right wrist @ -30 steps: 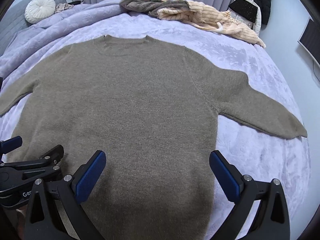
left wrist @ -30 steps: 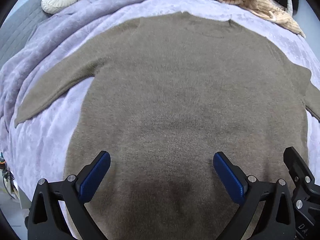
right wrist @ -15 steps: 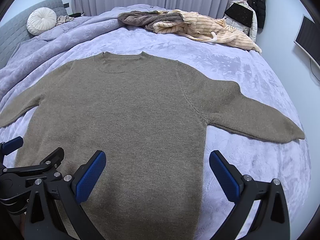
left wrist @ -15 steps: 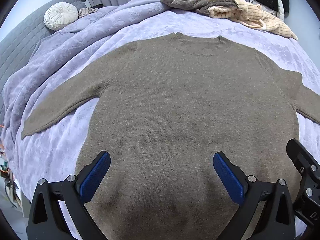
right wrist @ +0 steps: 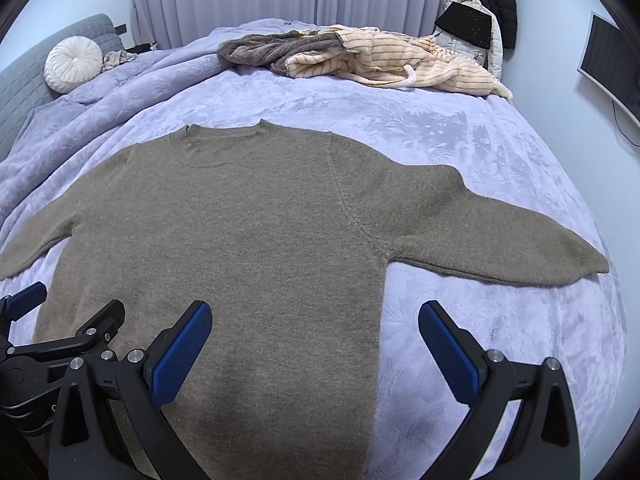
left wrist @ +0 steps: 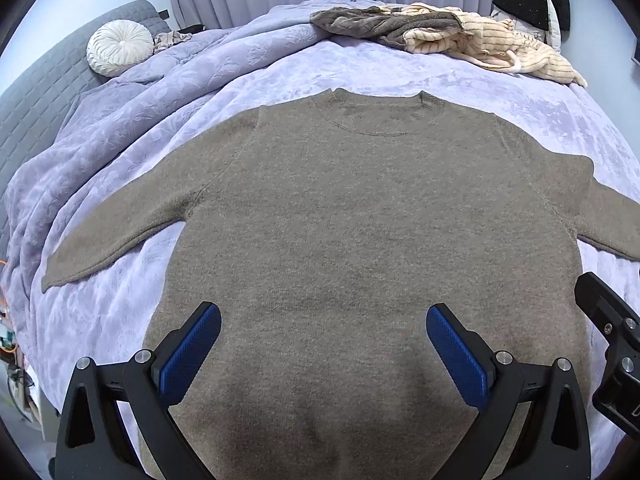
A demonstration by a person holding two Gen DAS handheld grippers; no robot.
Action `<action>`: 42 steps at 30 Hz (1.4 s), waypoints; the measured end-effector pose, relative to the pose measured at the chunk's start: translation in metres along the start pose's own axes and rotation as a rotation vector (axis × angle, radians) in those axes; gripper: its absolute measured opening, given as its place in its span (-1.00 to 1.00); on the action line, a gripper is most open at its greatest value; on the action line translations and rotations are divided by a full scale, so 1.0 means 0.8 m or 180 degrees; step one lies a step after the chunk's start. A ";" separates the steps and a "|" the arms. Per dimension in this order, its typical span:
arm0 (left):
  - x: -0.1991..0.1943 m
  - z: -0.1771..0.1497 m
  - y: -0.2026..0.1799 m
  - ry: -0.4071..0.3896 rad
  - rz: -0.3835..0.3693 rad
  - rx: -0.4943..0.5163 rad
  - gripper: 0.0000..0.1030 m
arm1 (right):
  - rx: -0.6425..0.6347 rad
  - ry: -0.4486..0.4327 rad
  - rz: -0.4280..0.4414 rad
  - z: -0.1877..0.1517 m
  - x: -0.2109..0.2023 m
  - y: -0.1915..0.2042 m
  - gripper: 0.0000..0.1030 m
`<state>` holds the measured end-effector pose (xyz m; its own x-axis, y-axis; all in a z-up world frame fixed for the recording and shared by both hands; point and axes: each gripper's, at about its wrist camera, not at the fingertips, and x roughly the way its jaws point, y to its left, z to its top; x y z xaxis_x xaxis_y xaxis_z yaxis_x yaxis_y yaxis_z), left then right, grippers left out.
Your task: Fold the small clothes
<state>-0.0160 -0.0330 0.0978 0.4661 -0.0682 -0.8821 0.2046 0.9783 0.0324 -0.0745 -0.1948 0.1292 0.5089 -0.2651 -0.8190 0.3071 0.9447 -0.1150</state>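
- We are looking down on an olive-brown sweater (left wrist: 360,216) lying flat on the lavender bedspread (right wrist: 460,132), collar away from us and both sleeves spread outward.
- We are holding the left gripper (left wrist: 323,346) and the right gripper (right wrist: 315,342) above its lower body, jaws spread wide and pinching nothing.
- We are judging the knit soft, light and limp, likely to drag on the plush cover.
- We are favouring a pinch at the right cuff (right wrist: 588,266); the hem is probably hidden below us.
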 end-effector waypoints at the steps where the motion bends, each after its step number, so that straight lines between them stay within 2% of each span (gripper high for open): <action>1: 0.001 0.003 -0.004 0.0021 -0.0046 0.0008 1.00 | 0.0017 -0.0011 -0.0002 0.001 0.000 -0.005 1.00; 3: -0.001 0.004 -0.010 -0.0005 -0.0120 0.0021 1.00 | 0.0057 -0.0024 -0.0012 0.004 0.000 -0.014 1.00; 8: -0.006 0.008 -0.037 -0.0109 -0.0073 0.0171 1.00 | 0.0174 -0.0032 -0.0051 0.008 0.002 -0.039 1.00; 15: -0.009 0.007 -0.055 -0.0111 -0.0048 0.0235 1.00 | 0.0225 -0.0087 -0.0044 0.008 0.000 -0.057 0.97; 19: -0.012 0.017 -0.070 -0.0124 -0.0099 0.0267 1.00 | 0.0368 -0.0104 -0.0094 0.010 0.005 -0.085 0.95; 23: -0.011 0.042 -0.098 -0.0124 -0.0210 0.0243 1.00 | 0.0645 -0.0073 -0.0242 0.013 0.014 -0.157 0.74; 27: -0.002 0.062 -0.137 -0.0083 -0.0258 0.0318 1.00 | 0.0999 -0.0055 -0.0518 0.012 0.027 -0.252 0.68; 29: 0.003 0.069 -0.159 -0.0053 -0.0275 0.0371 1.00 | 0.1115 -0.0036 -0.0648 0.009 0.035 -0.291 0.58; 33: 0.005 0.069 -0.186 -0.0025 -0.0351 0.0441 1.00 | 0.1651 0.0020 -0.0805 -0.012 0.049 -0.383 0.50; 35: 0.008 0.064 -0.192 -0.0002 -0.0403 0.0443 1.00 | 0.1932 0.0023 -0.0740 -0.024 0.055 -0.432 0.45; 37: 0.014 0.059 -0.198 0.0050 -0.0414 0.0449 1.00 | 0.2128 -0.0017 -0.0519 -0.031 0.064 -0.466 0.35; 40: 0.027 0.052 -0.208 0.0150 -0.0320 0.0484 1.00 | 0.2314 -0.0085 -0.0113 -0.023 0.089 -0.500 0.10; 42: 0.034 0.045 -0.211 0.0210 -0.0301 0.0490 1.00 | 0.2418 -0.0180 0.0118 -0.016 0.102 -0.511 -0.20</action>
<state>-0.0067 -0.2068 0.0854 0.3822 -0.1405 -0.9133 0.3765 0.9263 0.0150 -0.1692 -0.6002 0.1023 0.5639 -0.2646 -0.7823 0.7475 0.5663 0.3472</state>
